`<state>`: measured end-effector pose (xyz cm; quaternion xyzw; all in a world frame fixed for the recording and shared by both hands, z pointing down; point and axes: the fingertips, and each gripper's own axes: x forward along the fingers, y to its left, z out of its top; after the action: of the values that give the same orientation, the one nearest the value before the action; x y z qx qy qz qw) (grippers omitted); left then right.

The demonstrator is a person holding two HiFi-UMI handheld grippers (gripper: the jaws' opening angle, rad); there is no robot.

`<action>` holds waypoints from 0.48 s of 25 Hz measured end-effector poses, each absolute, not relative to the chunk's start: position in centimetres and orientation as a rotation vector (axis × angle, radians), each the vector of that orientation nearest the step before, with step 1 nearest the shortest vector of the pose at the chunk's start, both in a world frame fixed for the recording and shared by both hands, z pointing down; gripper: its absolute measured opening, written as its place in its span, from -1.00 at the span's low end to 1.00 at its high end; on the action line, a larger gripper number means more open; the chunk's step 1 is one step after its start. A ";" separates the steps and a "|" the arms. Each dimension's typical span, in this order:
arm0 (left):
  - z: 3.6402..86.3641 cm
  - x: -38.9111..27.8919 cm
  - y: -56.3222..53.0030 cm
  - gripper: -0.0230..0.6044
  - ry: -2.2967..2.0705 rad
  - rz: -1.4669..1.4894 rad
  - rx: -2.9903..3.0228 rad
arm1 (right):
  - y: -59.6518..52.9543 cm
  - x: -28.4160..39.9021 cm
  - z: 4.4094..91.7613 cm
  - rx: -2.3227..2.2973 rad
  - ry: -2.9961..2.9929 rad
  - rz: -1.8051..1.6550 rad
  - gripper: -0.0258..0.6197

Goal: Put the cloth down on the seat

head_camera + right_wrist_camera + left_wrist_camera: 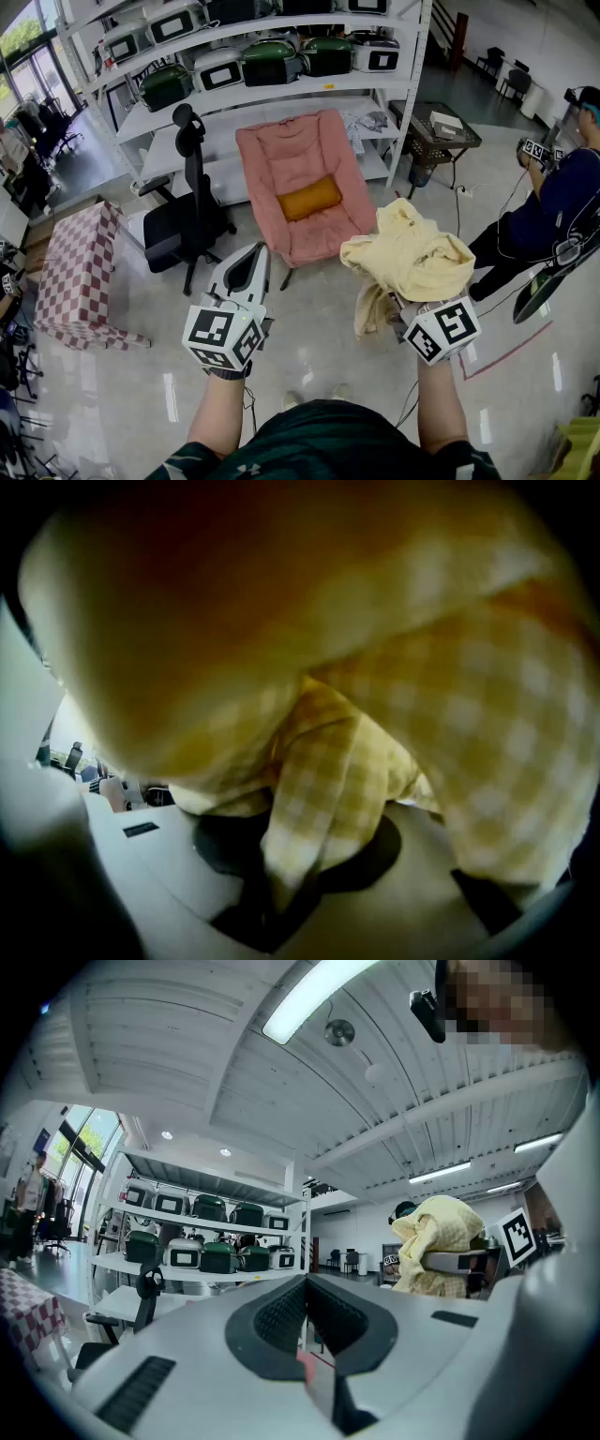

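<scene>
Cloth (412, 258), yellow checked: hangs bunched at right centre of the head view, clamped between the right gripper (403, 307) jaws, below the pink seat (281, 159) at upper centre, beside the empty, closed left gripper (253, 260).

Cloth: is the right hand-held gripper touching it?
Touching. The right gripper view shows a fold of the cloth pinched by the right hand-held gripper, between its jaws.
</scene>
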<state>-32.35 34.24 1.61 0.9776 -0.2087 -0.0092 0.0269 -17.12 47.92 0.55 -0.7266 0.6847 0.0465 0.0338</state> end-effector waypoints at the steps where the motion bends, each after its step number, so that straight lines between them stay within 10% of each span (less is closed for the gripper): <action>1: 1.6 -32.4 34.3 -0.91 -0.646 -0.029 3.018 | 48.0 -17.1 0.6 -2.235 2.106 0.141 -0.53; 12: 1.3 -31.5 36.1 -0.91 -0.625 -0.045 3.009 | 49.6 -16.6 0.4 -2.215 2.112 0.151 -0.54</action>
<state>-31.55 36.07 1.25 0.9784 -0.2033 -0.0148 0.0338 -16.58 49.57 0.45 -0.7222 0.6889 0.0493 0.0387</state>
